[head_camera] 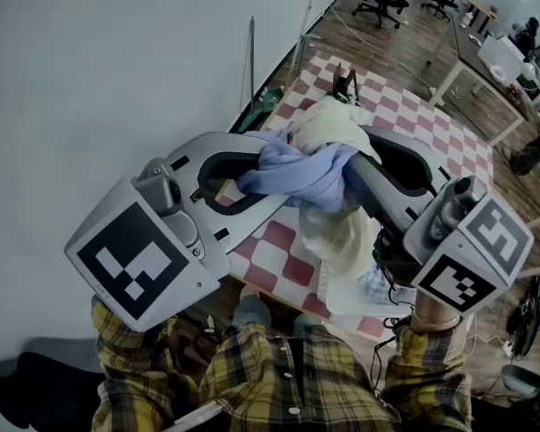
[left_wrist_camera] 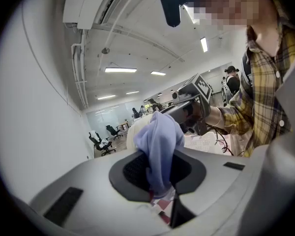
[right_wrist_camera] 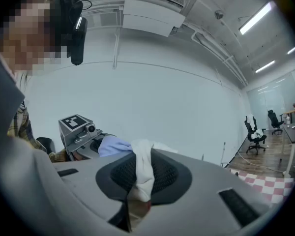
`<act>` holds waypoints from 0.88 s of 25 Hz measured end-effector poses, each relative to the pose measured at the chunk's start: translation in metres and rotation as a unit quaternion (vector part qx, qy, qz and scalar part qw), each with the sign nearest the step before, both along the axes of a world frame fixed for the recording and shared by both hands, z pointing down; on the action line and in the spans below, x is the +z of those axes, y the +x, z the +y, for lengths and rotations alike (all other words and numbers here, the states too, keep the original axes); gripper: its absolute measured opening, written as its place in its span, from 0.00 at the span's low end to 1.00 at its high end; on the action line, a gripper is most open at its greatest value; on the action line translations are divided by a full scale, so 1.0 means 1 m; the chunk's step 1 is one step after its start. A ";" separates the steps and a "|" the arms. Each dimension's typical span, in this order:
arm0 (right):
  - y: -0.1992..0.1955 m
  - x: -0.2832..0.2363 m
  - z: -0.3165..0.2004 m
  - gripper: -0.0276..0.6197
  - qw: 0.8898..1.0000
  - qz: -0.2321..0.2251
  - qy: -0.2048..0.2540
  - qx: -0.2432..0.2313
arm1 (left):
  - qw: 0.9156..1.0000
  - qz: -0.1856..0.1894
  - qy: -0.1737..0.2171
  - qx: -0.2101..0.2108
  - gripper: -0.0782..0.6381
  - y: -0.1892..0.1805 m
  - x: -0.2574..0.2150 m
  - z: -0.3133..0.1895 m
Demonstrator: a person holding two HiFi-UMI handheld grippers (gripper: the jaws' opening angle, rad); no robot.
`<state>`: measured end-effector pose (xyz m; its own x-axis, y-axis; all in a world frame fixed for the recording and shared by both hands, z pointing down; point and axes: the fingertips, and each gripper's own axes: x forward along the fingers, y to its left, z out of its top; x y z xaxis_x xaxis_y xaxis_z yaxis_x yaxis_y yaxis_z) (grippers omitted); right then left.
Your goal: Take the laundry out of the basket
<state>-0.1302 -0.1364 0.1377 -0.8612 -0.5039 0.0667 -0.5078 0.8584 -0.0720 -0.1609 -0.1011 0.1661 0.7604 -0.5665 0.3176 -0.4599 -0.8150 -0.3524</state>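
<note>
Laundry (head_camera: 317,165) hangs as a soft, crumpled bundle over a red-and-white checked mat (head_camera: 283,261). At 9 o'clock the left gripper (left_wrist_camera: 160,183) has its jaws clamped on pale blue cloth (left_wrist_camera: 160,141). At 3 o'clock the right gripper (right_wrist_camera: 137,188) has its jaws clamped on cream cloth (right_wrist_camera: 142,168).

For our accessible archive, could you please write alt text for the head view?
Two hand-held grippers meet in mid-air: the left gripper clamps a pale blue garment, the right gripper a cream cloth. Below lies a red-and-white checked mat beside a white wall.

Bright ceiling strip lights (left_wrist_camera: 120,70), fisheye-warped edges, sharp focus
</note>
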 end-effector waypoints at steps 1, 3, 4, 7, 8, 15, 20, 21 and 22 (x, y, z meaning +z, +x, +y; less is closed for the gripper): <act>-0.010 -0.002 -0.001 0.15 1.000 -0.001 0.001 0.000 | 1.000 0.001 -0.003 -0.007 0.25 -0.010 -0.001 -0.001; -0.037 -0.008 -0.004 0.15 1.000 0.000 0.003 0.001 | 1.000 0.006 -0.009 -0.017 0.25 -0.038 -0.005 -0.004; -0.052 -0.010 -0.006 0.15 1.000 0.001 0.004 0.003 | 1.000 0.007 -0.010 -0.020 0.25 -0.053 -0.007 -0.005; -0.090 -0.014 -0.011 0.15 1.000 -0.002 0.007 0.009 | 1.000 0.003 -0.010 -0.023 0.25 -0.093 -0.010 -0.011; -0.099 -0.015 -0.012 0.15 1.000 -0.004 0.007 0.010 | 1.000 0.002 -0.010 -0.023 0.25 -0.102 -0.011 -0.012; -0.142 -0.008 -0.020 0.15 1.000 -0.003 -0.004 0.019 | 0.999 -0.004 -0.024 -0.024 0.25 -0.144 -0.007 -0.020; -0.143 0.047 -0.029 0.15 0.998 0.005 -0.053 0.039 | 0.998 0.013 -0.064 -0.004 0.25 -0.145 0.042 -0.029; -0.142 0.059 -0.030 0.15 0.997 0.007 -0.064 0.045 | 0.997 0.017 -0.076 0.000 0.25 -0.143 0.052 -0.029; -0.139 0.070 -0.030 0.15 0.996 0.010 -0.073 0.051 | 0.996 0.022 -0.087 0.005 0.25 -0.141 0.062 -0.030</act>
